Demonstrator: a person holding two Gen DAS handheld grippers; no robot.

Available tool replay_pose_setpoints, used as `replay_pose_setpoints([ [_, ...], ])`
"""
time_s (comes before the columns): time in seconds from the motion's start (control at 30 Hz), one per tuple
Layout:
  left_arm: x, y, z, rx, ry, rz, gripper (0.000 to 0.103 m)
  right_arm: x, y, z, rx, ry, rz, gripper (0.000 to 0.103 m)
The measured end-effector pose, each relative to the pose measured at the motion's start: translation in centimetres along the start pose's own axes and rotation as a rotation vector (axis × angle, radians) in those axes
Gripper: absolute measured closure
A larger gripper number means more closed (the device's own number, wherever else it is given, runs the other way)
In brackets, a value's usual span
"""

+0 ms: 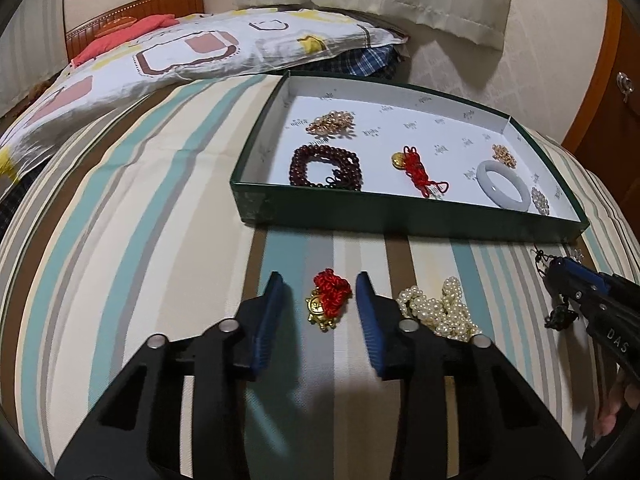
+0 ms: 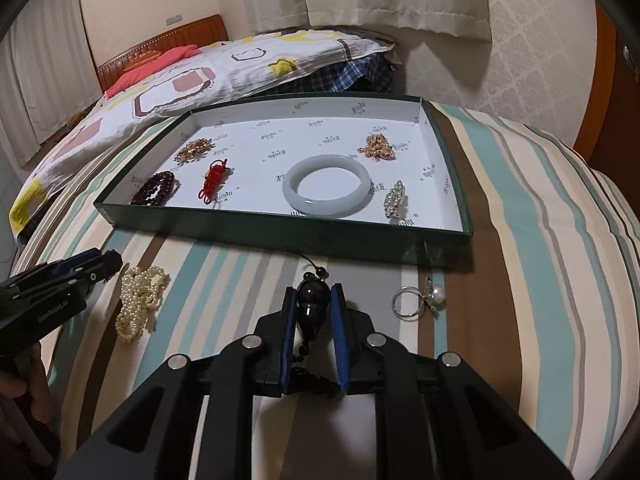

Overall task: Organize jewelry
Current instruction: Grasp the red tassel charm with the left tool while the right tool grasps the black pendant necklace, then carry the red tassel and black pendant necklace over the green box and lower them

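Observation:
On the striped bedspread my left gripper [image 1: 319,278] stands open around a red-knotted gold charm [image 1: 328,302]; its pads are just clear of it. A pearl necklace [image 1: 440,314] lies heaped to its right. My right gripper [image 2: 314,290] is shut on a black bead pendant [image 2: 312,308], whose cord and tassel hang below the fingers. A silver ring with a pearl [image 2: 416,300] lies to its right. Beyond stands a green box [image 2: 280,236] lined in white, holding a white bangle [image 2: 328,190], dark red beads [image 2: 156,194], another red-knot charm [image 2: 214,184] and three brooches.
A patterned pillow [image 1: 180,52] lies behind the box at the left, with a plaid cloth [image 1: 360,60] beside it. Curtains hang at the back wall. A wooden cabinet [image 1: 612,92] stands at the far right. A hand [image 2: 24,384] holds the left gripper's handle.

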State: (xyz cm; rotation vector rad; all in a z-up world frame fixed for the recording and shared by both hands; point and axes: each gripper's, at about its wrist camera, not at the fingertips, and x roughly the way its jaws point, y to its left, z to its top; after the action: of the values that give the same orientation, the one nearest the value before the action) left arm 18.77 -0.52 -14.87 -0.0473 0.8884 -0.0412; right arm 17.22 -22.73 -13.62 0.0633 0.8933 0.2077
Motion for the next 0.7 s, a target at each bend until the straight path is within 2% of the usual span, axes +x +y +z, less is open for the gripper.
replay_pose_setpoints([
  [0.07,-0.01,-0.12,-0.05,0.008,0.001,-0.01,0.081,0.0,0.01,-0.03,0.001,-0.001,0.003,0.085],
  [0.13,-0.02,-0.19,-0.07,0.013,0.002,-0.016,0.083,0.01,0.02,-0.08,0.002,0.0,0.004,0.085],
  [0.7,-0.06,-0.04,-0.13,0.001,0.0,-0.031,0.087,0.05,0.08,-0.23,0.002,0.0,0.005,0.085],
])
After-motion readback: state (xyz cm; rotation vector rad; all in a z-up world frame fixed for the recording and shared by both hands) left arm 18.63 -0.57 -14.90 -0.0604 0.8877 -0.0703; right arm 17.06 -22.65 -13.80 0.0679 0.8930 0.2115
